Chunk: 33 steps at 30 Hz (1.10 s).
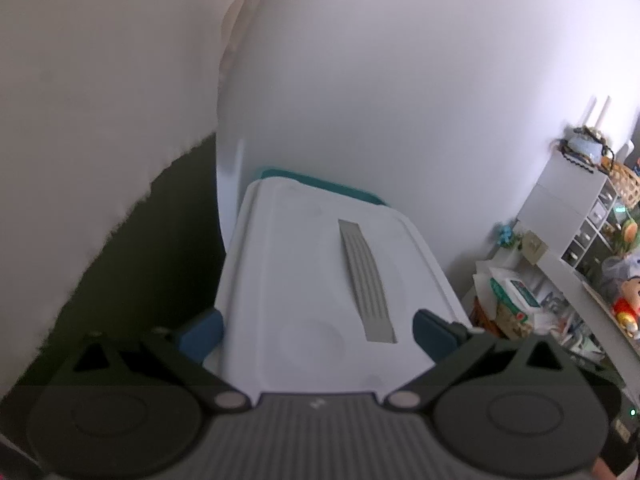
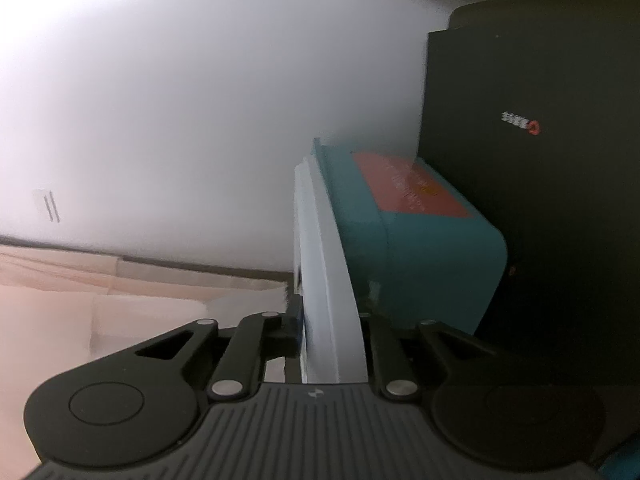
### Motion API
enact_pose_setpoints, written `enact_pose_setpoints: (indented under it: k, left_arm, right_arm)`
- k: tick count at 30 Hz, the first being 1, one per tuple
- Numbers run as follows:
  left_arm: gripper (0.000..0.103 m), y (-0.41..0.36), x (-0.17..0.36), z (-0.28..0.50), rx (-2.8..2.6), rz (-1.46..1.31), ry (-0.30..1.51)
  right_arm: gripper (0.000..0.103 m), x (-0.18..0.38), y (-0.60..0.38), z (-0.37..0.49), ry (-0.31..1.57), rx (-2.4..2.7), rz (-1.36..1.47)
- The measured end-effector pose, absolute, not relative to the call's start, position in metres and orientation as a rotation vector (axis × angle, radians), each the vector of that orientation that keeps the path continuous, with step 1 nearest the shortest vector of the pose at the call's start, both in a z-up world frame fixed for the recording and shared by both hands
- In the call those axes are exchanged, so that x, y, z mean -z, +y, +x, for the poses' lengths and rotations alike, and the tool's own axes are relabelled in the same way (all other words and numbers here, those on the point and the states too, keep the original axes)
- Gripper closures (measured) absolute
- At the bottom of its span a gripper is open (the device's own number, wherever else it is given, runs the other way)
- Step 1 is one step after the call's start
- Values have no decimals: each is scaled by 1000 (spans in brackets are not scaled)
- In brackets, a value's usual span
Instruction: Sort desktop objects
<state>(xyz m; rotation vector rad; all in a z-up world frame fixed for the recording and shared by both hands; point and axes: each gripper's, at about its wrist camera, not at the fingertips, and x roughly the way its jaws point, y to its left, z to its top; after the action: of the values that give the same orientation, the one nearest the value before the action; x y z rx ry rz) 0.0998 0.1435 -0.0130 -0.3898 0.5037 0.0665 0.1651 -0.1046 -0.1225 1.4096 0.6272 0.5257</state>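
Note:
A white-lidded teal storage box (image 1: 320, 280) with a grey ribbed strip on its lid fills the middle of the left wrist view. My left gripper (image 1: 316, 332) is shut on the box, its blue pads pressed on the box's two sides. In the right wrist view the same box (image 2: 400, 240) shows edge-on, with white lid, teal body and a red label. My right gripper (image 2: 332, 332) is shut on the white lid edge (image 2: 324, 280). The box is tilted and held up against a white wall.
A black panel (image 2: 540, 160) with a small logo stands right beside the box. A white shelf unit (image 1: 580, 216) with drawers, a basket and toys lies at the right, with packets (image 1: 516, 292) below it. A dark surface (image 1: 140, 272) lies left.

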Motion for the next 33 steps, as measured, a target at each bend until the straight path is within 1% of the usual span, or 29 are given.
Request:
enact_pose_setpoints:
  k: [1,2,3,4,6,24,26,29,30,31,33]
  left_arm:
    - [1,143,14,101,-66,-391,505]
    - [1,143,15,101,-65,-392,507]
    - [1,143,16,101,-64,-393,509]
    - [1,143,17,101,-64,-392,508]
    - [1,143,18,100,-66,-385,507]
    - [1,147,19,93,-61,-378,509]
    - [1,146,18,102,-63,-381,514]
    - [1,145,21,105,-64,-379,527]
    - [1,144,22,106,-63,-378,531]
    - [1,144,23,106,-63,-377,532]
    - [1,143,23,108,-63,-372,532]
  right_arm:
    - [77,123,-106,165,625,-527,1415]
    - [73,123,-107,165,624,-532,1417]
    - [65,123,-108,166,624,-537,1419]
    - [60,123,-108,166,622,-543,1419]
    - [57,121,-109,165,619,-552,1407]
    - [55,117,-115,152,642,-548,1371]
    - [52,117,-115,152,645,-547,1363]
    - [40,119,-114,153,646,-542,1356]
    - [35,119,-113,152,640,-543,1355]
    - [32,120,-113,153,637,-542,1354]
    - [32,121,-113,154,633,-544,1351]
